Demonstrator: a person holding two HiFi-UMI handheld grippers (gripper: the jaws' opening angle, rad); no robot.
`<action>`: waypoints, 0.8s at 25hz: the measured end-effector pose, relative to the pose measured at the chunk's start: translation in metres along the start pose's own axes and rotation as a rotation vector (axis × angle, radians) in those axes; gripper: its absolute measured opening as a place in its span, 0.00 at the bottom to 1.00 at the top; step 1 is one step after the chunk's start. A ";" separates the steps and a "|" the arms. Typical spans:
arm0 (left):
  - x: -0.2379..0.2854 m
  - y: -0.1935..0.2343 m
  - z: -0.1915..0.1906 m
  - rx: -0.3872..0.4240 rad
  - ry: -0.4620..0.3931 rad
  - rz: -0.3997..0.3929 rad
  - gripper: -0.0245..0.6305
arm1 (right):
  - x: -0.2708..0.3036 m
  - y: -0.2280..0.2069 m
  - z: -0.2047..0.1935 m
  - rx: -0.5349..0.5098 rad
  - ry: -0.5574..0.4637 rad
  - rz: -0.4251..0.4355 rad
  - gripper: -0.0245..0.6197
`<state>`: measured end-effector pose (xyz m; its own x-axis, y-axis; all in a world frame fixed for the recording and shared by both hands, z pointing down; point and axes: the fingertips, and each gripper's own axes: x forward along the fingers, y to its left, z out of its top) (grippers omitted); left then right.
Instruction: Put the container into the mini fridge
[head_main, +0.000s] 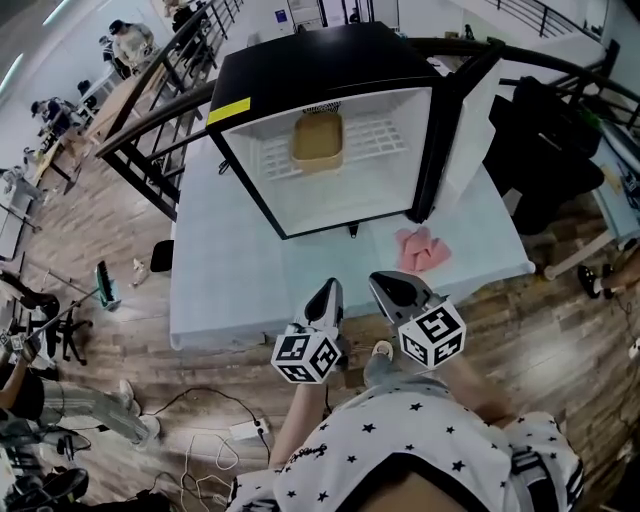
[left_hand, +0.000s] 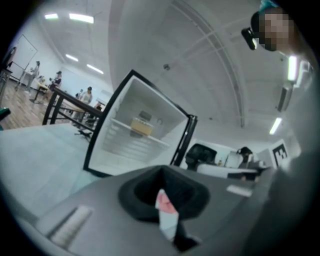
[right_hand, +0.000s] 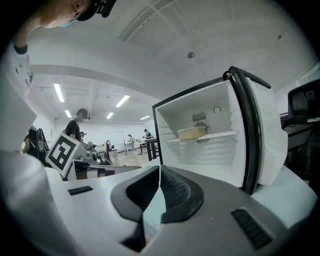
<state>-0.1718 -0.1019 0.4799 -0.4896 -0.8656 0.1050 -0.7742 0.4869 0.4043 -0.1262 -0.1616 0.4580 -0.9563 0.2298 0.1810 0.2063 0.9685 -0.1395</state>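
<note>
While both are clenched on nothing, the left gripper (head_main: 330, 288) and right gripper (head_main: 385, 285) hover over the pale table (head_main: 240, 290); beyond lies a crumpled pink cloth (head_main: 422, 250); the tan rectangular container (head_main: 318, 141) sits on a white wire shelf (head_main: 385, 135) inside the open black mini fridge (head_main: 300, 65), contents hidden.

Head view looks steeply down; both gripper views look level; all share the mini fridge (head_main: 330, 195).

White shirt (head_main: 420, 440); small black stars all over.
</note>
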 end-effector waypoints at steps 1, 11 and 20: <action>-0.007 -0.004 -0.003 -0.003 0.003 0.000 0.04 | -0.005 0.005 -0.002 0.000 0.003 0.002 0.07; -0.077 -0.042 -0.033 -0.024 0.009 -0.010 0.04 | -0.060 0.061 -0.024 0.000 0.003 0.017 0.07; -0.134 -0.069 -0.060 -0.030 0.004 -0.010 0.04 | -0.107 0.104 -0.044 -0.013 -0.001 0.023 0.07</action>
<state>-0.0286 -0.0271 0.4921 -0.4802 -0.8708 0.1050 -0.7663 0.4748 0.4329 0.0065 -0.0810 0.4672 -0.9515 0.2517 0.1769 0.2307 0.9642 -0.1311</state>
